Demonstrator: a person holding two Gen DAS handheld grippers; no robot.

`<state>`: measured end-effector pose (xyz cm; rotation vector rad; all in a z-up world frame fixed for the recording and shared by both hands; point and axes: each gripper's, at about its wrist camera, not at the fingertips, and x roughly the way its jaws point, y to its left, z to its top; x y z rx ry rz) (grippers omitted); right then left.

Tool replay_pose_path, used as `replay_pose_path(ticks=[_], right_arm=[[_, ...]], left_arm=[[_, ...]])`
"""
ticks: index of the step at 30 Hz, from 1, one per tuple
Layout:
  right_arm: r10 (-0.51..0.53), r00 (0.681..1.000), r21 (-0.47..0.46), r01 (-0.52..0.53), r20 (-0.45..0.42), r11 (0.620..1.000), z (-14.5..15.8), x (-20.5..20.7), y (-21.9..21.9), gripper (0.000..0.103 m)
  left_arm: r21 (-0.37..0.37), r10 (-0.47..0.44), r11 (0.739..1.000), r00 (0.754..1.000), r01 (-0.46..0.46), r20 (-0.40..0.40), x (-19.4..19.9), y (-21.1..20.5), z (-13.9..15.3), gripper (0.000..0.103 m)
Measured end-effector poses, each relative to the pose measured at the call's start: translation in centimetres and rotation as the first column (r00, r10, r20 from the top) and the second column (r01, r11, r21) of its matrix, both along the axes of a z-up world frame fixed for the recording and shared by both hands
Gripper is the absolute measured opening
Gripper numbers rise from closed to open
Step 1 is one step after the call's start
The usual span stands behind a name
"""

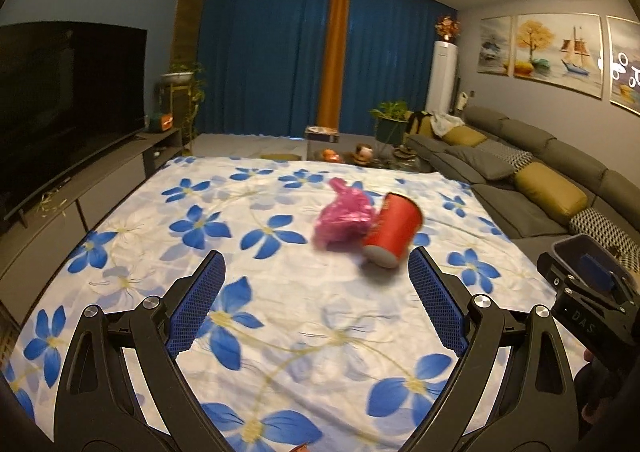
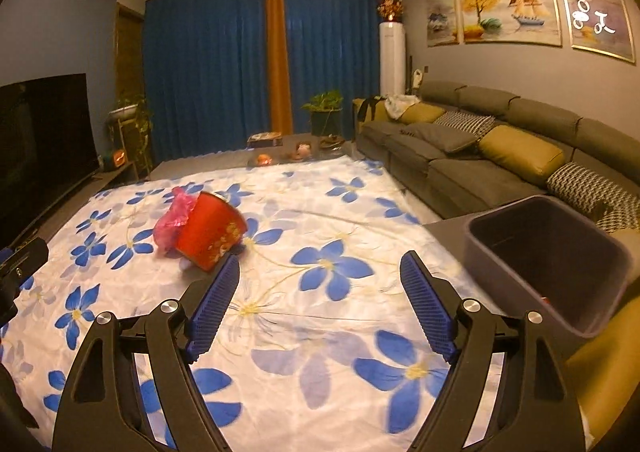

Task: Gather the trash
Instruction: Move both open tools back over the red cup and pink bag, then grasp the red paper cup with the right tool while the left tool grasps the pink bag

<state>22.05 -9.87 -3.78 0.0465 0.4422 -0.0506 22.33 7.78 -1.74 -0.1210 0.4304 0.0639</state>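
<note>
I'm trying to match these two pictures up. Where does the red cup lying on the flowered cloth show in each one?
Left wrist view: the red cup lies right of centre, just beyond the right blue finger, with the pink bag against its left side.
Right wrist view: the red cup lies left of centre, just above the left blue finger.
Shared landmark: the orange curtain strip.
</note>
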Motion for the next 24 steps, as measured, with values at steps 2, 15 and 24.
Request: replay_pose_path(ticks=[2, 15, 24], right_arm=[[0.018, 1.000, 0.001, -0.018, -0.010, 1.000, -0.2, 1.2, 0.8, 0.080], [0.157, 0.987, 0.003, -0.157, -0.044, 0.988, -0.5, 10.4, 5.6, 0.080], [0.246, 0.964, 0.016, -0.246, -0.100, 0.969, -1.5, 15.0, 7.1, 0.086]], left_arm=[[-0.003, 0.011, 1.000, 1.000, -0.011, 0.000, 0.4, 0.7, -0.2, 0.091], [-0.057, 0.122, 0.991, 0.993, -0.122, -0.008, 5.0, 5.7, -0.9, 0.091], [-0.072, 0.153, 0.985, 0.988, -0.155, -0.030, 7.0, 6.7, -2.7, 0.091]])
